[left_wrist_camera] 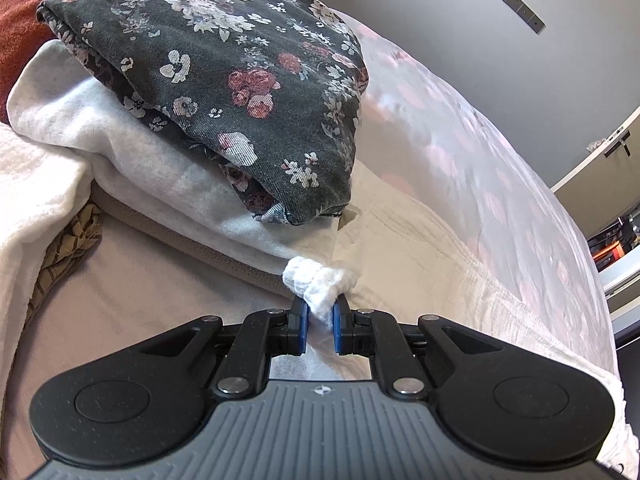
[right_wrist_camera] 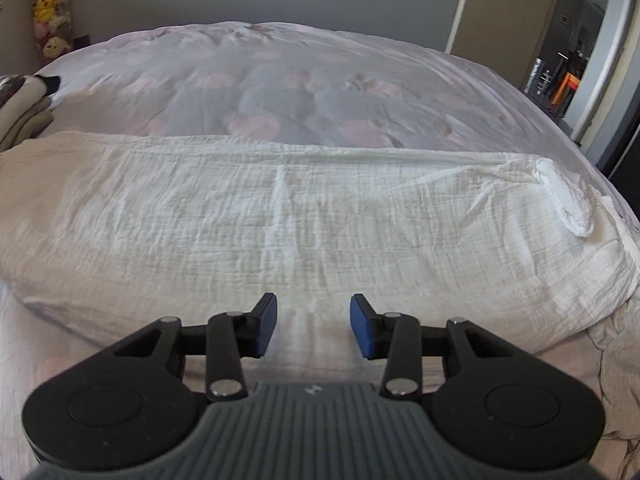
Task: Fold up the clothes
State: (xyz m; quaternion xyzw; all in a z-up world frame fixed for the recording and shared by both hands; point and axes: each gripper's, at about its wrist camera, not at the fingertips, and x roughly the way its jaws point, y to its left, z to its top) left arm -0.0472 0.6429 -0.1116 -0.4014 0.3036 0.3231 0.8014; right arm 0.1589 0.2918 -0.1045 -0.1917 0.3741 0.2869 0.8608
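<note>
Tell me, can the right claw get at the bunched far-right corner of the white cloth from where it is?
Probably yes. The right claw is open and empty above the white cloth, and nothing lies between it and the bunched corner. It would have to travel forward and right.

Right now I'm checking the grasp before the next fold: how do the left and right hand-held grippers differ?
The left hand-held gripper is shut on a bunched corner of the white crinkled cloth; the right hand-held gripper is open and holds nothing. The left one sits beside the stack of folded clothes; the right one hovers over the cloth's spread-out middle. Both have blue pads.
</note>
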